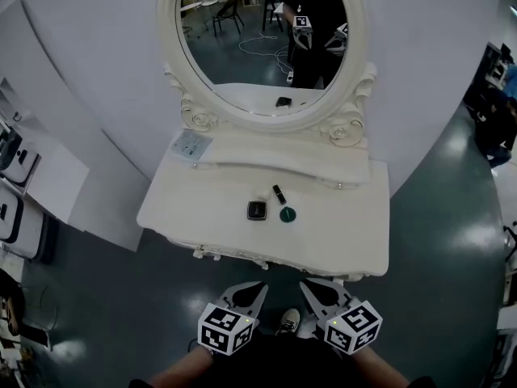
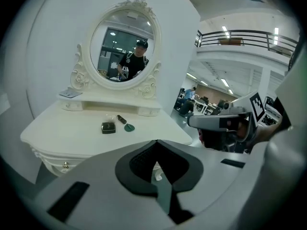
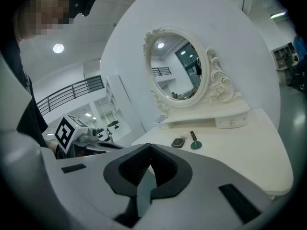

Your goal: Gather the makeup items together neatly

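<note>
Three makeup items sit close together on the vanity.

White vanity table, top surface and contents.
Three small items sit close together near the middle of the top: a black square compact, a green round piece just to its right, and a dark tube lying just behind the two. At the back, a raised shelf carries the oval mirror; a pale card lies on the shelf's left end.
</note>
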`<state>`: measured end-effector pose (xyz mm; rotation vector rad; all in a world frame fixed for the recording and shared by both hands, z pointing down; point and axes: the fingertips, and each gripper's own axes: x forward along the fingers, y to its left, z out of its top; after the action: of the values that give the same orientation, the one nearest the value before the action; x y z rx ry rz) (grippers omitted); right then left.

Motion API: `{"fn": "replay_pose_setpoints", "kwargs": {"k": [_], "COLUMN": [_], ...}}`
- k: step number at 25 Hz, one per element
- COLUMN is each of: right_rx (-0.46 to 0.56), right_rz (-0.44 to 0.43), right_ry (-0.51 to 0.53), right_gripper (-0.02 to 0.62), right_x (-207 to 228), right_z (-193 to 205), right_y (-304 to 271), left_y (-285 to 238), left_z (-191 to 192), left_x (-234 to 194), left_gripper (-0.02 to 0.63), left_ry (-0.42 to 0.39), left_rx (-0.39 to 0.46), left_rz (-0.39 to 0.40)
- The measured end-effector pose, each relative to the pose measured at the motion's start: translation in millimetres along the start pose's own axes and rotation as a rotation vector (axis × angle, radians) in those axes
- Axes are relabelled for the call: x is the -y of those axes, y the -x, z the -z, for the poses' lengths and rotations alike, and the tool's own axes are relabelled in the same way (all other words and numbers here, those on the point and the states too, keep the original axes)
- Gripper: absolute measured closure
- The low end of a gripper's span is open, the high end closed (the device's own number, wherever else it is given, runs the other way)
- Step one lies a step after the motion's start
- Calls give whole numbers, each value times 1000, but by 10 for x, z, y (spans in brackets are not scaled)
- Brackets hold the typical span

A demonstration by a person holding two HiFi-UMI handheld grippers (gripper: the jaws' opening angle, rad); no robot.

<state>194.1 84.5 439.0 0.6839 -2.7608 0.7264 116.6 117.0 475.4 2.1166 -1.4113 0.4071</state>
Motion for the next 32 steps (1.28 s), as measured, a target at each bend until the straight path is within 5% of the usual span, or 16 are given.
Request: {"fn": "replay_pose_setpoints", "kwargs": {"k": [14, 22, 32], "right_rx": [21, 28, 15], "right_rz": [89, 178, 277], "right_ry": [-8, -59, -111], "right_gripper": [567, 566, 566], "right_x": [181, 336, 432], "right_z": [-119, -140, -87], "right_y": [-248, -522, -789], "left_y": [-396, -795, -1433], "left_z": [-157, -109, -212], "left_x": [-685, -1230, -1849], "left_gripper": [597, 434, 325], "left_ry": [-21, -7, 14], "left_rx": [-20, -78, -106], "left_rz": [-98, -126, -234]}}
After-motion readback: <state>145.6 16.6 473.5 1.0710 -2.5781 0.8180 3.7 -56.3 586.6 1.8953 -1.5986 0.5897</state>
